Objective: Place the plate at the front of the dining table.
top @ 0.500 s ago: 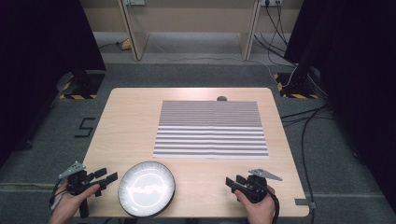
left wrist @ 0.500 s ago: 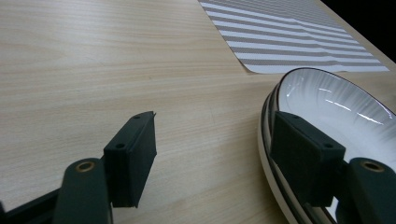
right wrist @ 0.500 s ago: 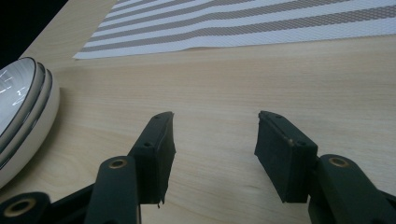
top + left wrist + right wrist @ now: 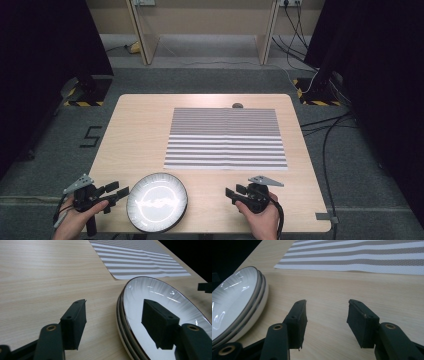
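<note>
A stack of white ribbed plates with dark rims (image 4: pixel 156 201) sits at the table's near edge, between my two grippers. My left gripper (image 4: pixel 119 190) is open just left of the stack. In the left gripper view the top plate's rim (image 4: pixel 130 290) runs between the open jaws of that gripper (image 4: pixel 115 315): one jaw hangs over the plate, the other over bare wood, and neither pad touches it. My right gripper (image 4: pixel 231 192) is open to the right of the plates and points toward them. In the right gripper view its open jaws (image 4: pixel 327 312) hold nothing, with the plates (image 4: pixel 234 302) off to the left.
A grey-and-white striped placemat (image 4: pixel 226 137) lies flat across the middle and far part of the wooden table (image 4: pixel 140 130). A small dark round object (image 4: pixel 237 105) sits at the far edge. Cables (image 4: pixel 330 130) trail over the floor to the right.
My right gripper has shifted a little to the left, toward the plates. The left gripper and the plates have stayed in place.
</note>
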`<state>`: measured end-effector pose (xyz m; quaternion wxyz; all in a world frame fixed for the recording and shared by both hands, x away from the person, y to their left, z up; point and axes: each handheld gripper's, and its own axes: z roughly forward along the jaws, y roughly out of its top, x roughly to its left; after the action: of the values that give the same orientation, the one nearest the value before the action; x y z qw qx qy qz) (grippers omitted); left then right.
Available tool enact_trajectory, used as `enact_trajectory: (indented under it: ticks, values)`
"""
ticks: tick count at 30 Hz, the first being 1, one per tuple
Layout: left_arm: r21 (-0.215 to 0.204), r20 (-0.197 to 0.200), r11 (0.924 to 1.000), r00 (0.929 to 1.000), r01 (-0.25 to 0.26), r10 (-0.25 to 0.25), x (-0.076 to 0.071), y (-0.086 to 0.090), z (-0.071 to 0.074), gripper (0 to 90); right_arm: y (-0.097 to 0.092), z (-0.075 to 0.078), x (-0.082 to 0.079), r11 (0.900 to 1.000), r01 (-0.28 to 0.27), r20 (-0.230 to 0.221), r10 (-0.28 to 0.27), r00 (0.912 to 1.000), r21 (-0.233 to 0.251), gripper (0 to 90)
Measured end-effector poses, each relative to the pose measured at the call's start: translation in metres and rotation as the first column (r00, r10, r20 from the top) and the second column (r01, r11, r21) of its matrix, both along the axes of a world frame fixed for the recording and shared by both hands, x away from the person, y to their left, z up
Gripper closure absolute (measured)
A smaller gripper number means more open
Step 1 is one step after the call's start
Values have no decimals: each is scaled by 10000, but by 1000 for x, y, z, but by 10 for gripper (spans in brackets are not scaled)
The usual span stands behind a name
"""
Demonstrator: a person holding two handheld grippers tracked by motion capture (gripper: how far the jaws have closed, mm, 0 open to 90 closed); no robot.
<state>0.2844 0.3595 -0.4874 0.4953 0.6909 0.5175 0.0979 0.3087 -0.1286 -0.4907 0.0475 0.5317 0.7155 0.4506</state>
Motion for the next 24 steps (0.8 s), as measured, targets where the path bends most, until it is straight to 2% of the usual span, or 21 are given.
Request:
enact_trajectory:
  ticks: [7,10,13,24]
  values:
    - [-170,-155,9995,9995,270,-272,-4,-7,0,413,26,2,5,9982,-602,-53,602,9982,32,529]
    - [-100,-134,9994,9994,330,-331,-4,-9,0,428,32,3,6,9971,-763,-71,763,9971,59,540]
    - [-287,-216,9990,9992,338,-344,-5,-10,1,438,46,4,7,9944,-1049,-110,1050,9944,83,541]
    - [-206,-463,9988,9979,446,-455,-6,-14,3,486,76,10,10,9860,-1645,-71,1647,9863,267,574]
